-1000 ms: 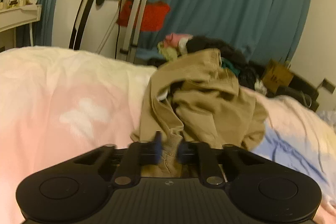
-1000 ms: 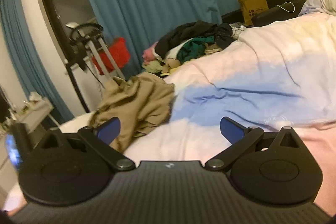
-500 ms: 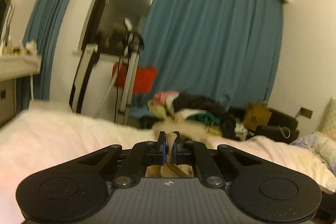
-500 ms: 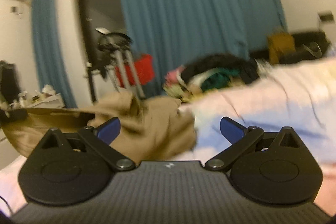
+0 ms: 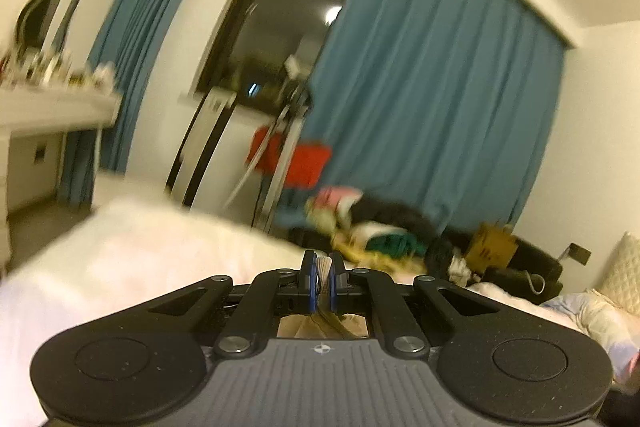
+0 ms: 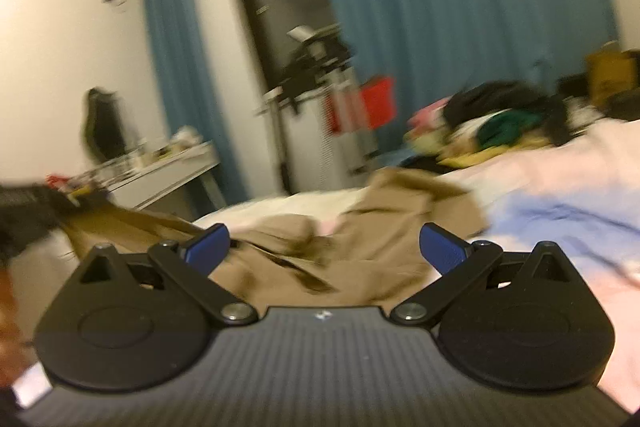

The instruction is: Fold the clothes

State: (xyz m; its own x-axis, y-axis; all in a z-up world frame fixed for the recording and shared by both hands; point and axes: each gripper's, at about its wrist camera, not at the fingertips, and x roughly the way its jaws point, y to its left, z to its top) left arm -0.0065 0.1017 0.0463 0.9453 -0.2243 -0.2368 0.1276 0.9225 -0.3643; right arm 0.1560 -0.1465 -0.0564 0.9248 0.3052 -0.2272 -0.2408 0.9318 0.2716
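My left gripper is shut on a ribbed edge of the tan garment, which hangs below the jaws and is mostly hidden by the gripper body. In the right wrist view the tan garment stretches across the bed from the far left, where the left gripper holds it up, to a crumpled heap at the middle. My right gripper is open and empty, just above the garment's heap. Both views are blurred.
The bed has a pink, white and blue duvet. A pile of mixed clothes lies at its far end. A metal stand with a red cloth, a white dresser and blue curtains stand behind.
My left gripper has lifted up and back with the garment's edge, so the garment is drawn out across the bed. My right gripper has swung left over the garment, still open.
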